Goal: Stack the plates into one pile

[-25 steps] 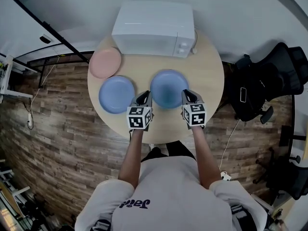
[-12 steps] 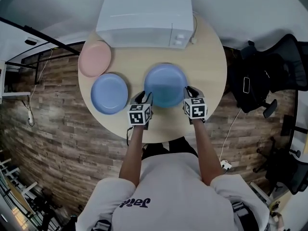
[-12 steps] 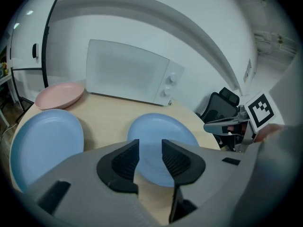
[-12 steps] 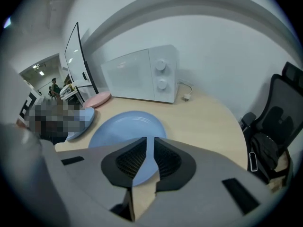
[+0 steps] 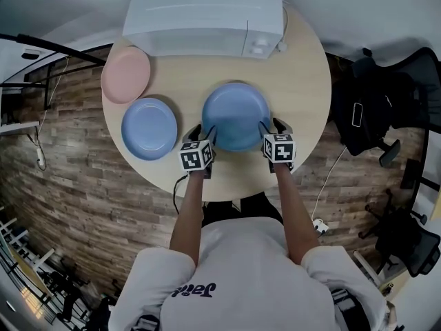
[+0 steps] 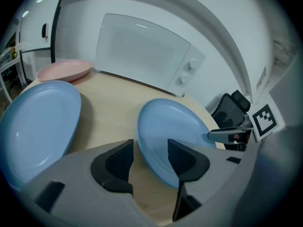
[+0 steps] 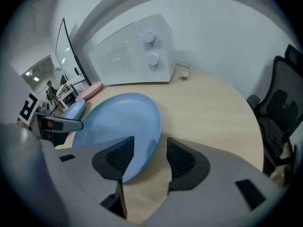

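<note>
Head view: left claw [image 5: 204, 131], right claw [image 5: 270, 125], freshly opened wide, loose astride middle blue plate [image 5: 236, 111].

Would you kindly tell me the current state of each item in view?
Centre blue plate: flat on table, unstacked.
Left blue plate: flat, unstacked.
Pink plate: flat, unstacked.
Microwave: door shut.
Left gripper: fingers just opening, centre plate's rim between them.
Right gripper: likewise, opposite rim.

Head view: I look steeply down from well above the round counter [image 5: 303, 81]. Left and right gripper views: low, close, along their jaws from opposite rims. All three share the middle blue plate [image 5: 236, 116].
</note>
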Demonstrator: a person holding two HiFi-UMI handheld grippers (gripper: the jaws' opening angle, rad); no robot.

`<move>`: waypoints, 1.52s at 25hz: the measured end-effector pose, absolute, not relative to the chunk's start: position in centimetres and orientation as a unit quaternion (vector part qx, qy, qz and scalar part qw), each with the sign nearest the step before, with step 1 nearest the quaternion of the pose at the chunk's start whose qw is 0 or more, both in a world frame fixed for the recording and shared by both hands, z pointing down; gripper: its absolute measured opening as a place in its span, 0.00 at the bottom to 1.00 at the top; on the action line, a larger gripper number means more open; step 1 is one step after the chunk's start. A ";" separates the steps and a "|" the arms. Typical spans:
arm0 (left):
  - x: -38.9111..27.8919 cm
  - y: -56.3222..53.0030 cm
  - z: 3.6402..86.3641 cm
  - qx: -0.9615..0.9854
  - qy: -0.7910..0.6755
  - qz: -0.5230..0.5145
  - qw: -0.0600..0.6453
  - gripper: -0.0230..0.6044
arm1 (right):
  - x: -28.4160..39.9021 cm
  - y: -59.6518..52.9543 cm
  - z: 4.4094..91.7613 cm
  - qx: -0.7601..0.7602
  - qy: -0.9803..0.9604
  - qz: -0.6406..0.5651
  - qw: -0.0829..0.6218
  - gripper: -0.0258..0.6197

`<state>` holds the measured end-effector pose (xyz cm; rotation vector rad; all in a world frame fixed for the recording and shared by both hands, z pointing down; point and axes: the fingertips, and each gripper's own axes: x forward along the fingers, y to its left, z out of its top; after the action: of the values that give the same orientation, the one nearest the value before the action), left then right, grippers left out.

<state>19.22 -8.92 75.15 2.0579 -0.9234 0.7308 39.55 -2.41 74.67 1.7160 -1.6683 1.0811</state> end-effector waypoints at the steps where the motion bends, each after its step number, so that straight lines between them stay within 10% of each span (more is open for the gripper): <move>1: 19.2 -9.0 75.4 0.801 -0.365 0.277 0.386 0.39 | 39.8 -2.4 75.0 0.635 -0.609 0.403 0.251 0.36; 13: 18.5 -8.7 77.4 0.772 -0.403 0.270 0.411 0.16 | 40.1 -2.6 76.3 0.643 -0.598 0.419 0.232 0.16; 38: 14.1 -6.7 70.0 0.753 -0.468 0.209 0.413 0.15 | 36.3 -4.2 69.3 0.611 -0.658 0.371 0.236 0.15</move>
<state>14.12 -6.74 69.99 1.8924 -1.1762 0.5244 36.33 -4.21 69.34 1.6752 -1.8052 1.0189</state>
